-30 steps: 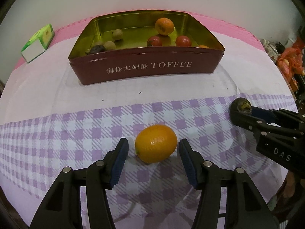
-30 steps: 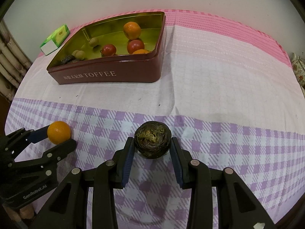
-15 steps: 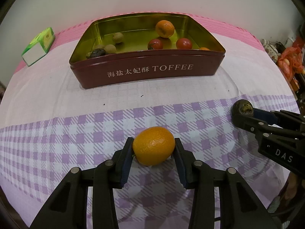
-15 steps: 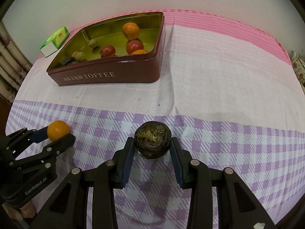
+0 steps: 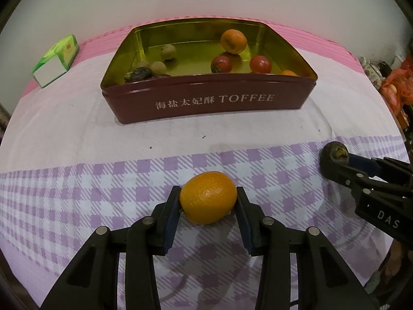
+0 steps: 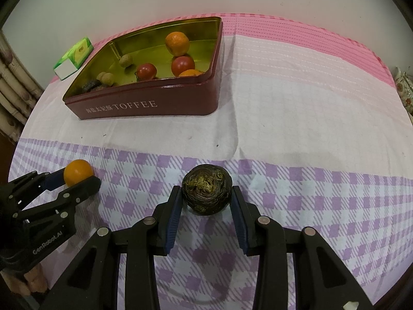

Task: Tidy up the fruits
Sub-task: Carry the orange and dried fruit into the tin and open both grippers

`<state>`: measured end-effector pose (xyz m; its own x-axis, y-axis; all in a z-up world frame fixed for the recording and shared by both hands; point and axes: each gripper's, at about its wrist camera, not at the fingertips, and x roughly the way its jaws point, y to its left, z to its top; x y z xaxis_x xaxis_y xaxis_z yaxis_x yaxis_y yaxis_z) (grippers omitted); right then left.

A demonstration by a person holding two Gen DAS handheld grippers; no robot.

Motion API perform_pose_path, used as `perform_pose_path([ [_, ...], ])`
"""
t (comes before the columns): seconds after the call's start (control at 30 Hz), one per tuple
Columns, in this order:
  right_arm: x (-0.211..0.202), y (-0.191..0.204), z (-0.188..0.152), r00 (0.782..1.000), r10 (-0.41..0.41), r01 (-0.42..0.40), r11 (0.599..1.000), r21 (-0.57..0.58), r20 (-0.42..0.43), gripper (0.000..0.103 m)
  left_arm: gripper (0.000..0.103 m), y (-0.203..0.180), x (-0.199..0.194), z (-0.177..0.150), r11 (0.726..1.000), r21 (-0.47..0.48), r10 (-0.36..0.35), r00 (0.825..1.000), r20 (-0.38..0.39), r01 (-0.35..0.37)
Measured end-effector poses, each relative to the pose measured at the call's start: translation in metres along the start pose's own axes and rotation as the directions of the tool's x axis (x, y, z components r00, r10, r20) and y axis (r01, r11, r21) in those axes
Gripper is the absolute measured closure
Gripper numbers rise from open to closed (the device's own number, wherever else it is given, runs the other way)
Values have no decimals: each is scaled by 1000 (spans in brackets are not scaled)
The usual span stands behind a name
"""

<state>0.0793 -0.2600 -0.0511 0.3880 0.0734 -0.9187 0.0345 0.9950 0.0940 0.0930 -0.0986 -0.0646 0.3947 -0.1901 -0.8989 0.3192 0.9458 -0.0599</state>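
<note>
A small orange (image 5: 208, 197) rests on the purple-checked cloth, and my left gripper (image 5: 208, 192) is shut on it, both blue pads pressing its sides. To the right, my right gripper (image 6: 206, 193) is shut on a dark, wrinkled round fruit (image 6: 206, 188), also down at the cloth. Each gripper shows in the other's view: the right gripper (image 5: 333, 157) with the dark fruit (image 5: 335, 151), the left gripper (image 6: 77, 180) with the orange (image 6: 77, 171). Beyond them stands a maroon TOFFEE tin (image 5: 206, 100) (image 6: 144, 106) holding oranges, red fruits and small brownish ones.
A green and white carton (image 5: 55, 59) (image 6: 73, 56) lies left of the tin near the table's far edge. An orange net bag (image 5: 397, 87) and clutter sit off the right side. A curtain (image 6: 13, 77) hangs at the left.
The left jaws closed in from either side of the orange until the pads pressed on it. The right gripper kept its hold on the dark fruit and stayed put.
</note>
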Motion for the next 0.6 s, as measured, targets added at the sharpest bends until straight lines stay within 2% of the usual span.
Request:
perform_pose_path([
  [0.6, -5, 9, 16, 999, 27, -27, 1000, -4, 22, 68, 61, 11, -5, 20, 1000, -3, 24, 998, 54, -24],
])
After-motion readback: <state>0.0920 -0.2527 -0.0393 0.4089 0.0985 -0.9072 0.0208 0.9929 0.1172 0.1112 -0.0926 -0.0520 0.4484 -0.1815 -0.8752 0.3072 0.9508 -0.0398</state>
